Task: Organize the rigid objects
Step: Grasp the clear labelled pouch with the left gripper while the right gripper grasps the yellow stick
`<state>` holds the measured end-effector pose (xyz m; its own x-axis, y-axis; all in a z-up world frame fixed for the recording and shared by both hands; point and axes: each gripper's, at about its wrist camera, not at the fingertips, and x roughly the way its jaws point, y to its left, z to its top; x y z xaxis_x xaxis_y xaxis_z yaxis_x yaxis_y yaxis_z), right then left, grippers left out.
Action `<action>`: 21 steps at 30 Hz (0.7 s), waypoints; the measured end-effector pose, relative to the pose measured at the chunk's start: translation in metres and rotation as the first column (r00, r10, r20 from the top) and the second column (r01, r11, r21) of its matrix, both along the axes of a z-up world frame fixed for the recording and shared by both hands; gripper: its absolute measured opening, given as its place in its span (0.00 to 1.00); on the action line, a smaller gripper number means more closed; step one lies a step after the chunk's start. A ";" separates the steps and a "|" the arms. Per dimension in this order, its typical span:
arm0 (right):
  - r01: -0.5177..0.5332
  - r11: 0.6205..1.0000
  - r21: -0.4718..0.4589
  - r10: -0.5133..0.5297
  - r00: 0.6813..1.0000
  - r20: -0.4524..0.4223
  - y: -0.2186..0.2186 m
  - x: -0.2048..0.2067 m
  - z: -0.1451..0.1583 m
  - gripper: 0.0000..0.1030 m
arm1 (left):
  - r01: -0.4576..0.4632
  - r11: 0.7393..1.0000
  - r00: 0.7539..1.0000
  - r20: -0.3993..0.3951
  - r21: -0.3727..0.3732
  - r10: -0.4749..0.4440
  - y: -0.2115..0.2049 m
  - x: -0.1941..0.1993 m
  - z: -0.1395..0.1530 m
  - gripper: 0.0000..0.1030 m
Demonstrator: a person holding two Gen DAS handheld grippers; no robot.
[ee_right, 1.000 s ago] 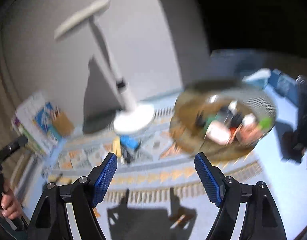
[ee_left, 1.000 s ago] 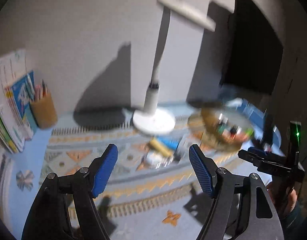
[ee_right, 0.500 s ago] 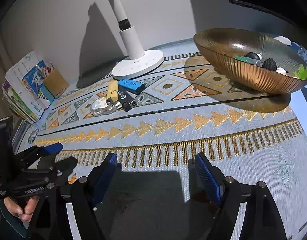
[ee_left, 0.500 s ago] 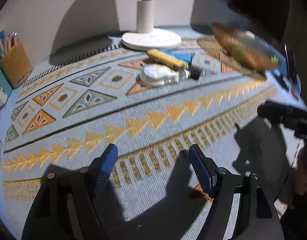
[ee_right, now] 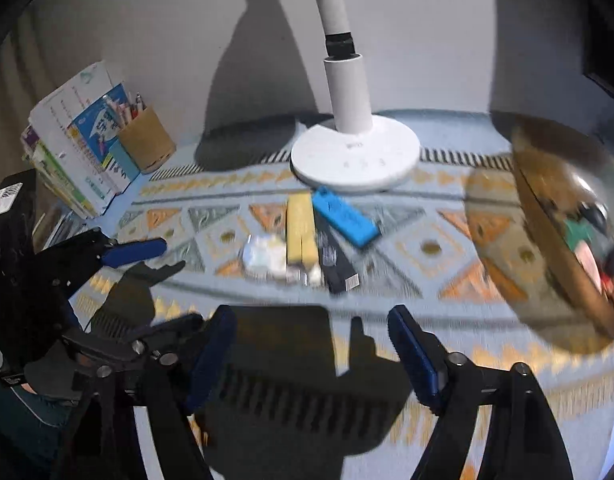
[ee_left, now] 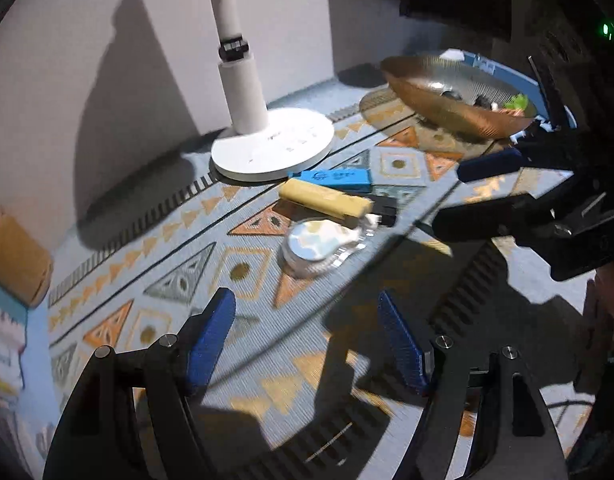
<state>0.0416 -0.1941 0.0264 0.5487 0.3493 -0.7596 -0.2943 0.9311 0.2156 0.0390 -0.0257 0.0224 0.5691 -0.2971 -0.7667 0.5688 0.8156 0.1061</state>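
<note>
A patterned blue and orange cloth (ee_left: pixel 179 248) covers the desk in front of a pale wall, with a white lamp base (ee_left: pixel 272 147) standing at the back.

My left gripper (ee_left: pixel 307 340) hangs over the cloth with its blue pads well apart and nothing between them. Just ahead of it lies a small cluster: a round clear case (ee_left: pixel 315 246) nearest me, a yellow stick (ee_left: pixel 325 199) beyond it, then a blue flat box (ee_left: pixel 335 178) just before the lamp base, and a black stick (ee_left: pixel 383 210) to the right of the yellow one.

My right gripper (ee_right: pixel 313 354) points at the same cluster from the other side; its jaws have just been closing a little, yet they stand apart with nothing between them. Far to its right sits the copper bowl (ee_right: pixel 547 248), already holding several small things, blurred. Off to my left, a cardboard pen cup (ee_right: pixel 146 138) stands beside a stack of books (ee_right: pixel 75 148).
</note>
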 end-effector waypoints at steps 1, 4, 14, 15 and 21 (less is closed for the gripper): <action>-0.008 1.000 0.002 0.008 1.000 -0.003 0.002 0.007 -0.001 0.65 | 0.011 1.000 1.000 -0.014 0.005 -0.011 -0.001 0.007 -0.003 0.70; -0.031 1.000 0.000 0.031 1.000 -0.003 0.015 0.030 -0.004 0.63 | 0.048 0.999 0.998 -0.047 0.012 -0.047 -0.006 0.029 -0.011 0.70; -0.059 0.997 -0.057 0.058 0.998 -0.012 0.038 0.071 -0.028 0.40 | 0.131 0.991 0.987 -0.090 0.008 -0.130 -0.017 0.052 -0.032 0.70; -0.055 0.995 -0.081 0.055 0.998 -0.001 0.039 0.071 -0.030 0.34 | 0.133 0.991 0.987 -0.093 0.006 -0.132 -0.018 0.054 -0.033 0.70; -0.005 0.999 -0.041 0.005 1.000 0.014 0.009 0.062 -0.029 0.23 | 0.161 0.987 0.983 -0.094 -0.002 -0.161 -0.037 0.066 -0.035 0.70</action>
<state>0.1035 -0.1846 -0.0023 0.5574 0.3208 -0.7657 -0.3017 0.9376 0.1732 0.1046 -0.0630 -0.0122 0.4399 -0.3745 -0.8162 0.7003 0.7120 0.0507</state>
